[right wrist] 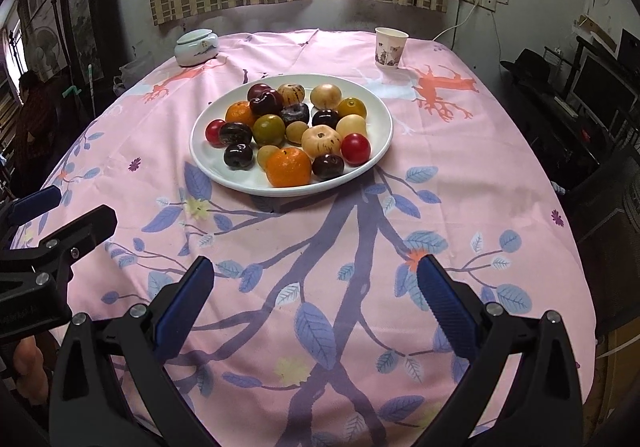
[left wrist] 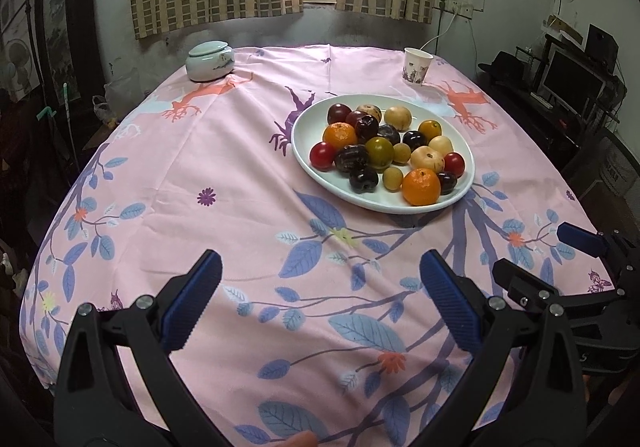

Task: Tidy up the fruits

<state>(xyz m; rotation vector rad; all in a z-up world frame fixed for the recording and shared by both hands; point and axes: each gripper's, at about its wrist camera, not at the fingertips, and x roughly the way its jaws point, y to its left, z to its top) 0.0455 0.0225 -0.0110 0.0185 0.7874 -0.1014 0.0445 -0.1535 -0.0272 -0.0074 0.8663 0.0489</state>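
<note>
Nearest the lens, the left gripper (left wrist: 320, 299) hovers over the pink patterned tablecloth (left wrist: 224, 167), its blue-padded fingers spread wide and holding nothing; the right gripper (right wrist: 316, 303) is likewise spread apart and empty, and lies just beside the left one, on the near side of the plate. White plate (right wrist: 382, 143), the landmark: it rests on the cloth well beyond both grippers, touched by neither; seen from the left gripper it lies ahead and to the right, from the right gripper ahead and slightly left. On the plate sits a heap of fruits (right wrist: 292, 127): oranges (right wrist: 289, 167), dark plums (right wrist: 238, 156), red cherry tomatoes (right wrist: 355, 149), pale yellow and green rounds, all touching or nearly so. Beyond the plate to its left, a lidded white jar (left wrist: 210, 61); beyond it to its right, a paper cup (left wrist: 417, 67), both near the far table edge.
</note>
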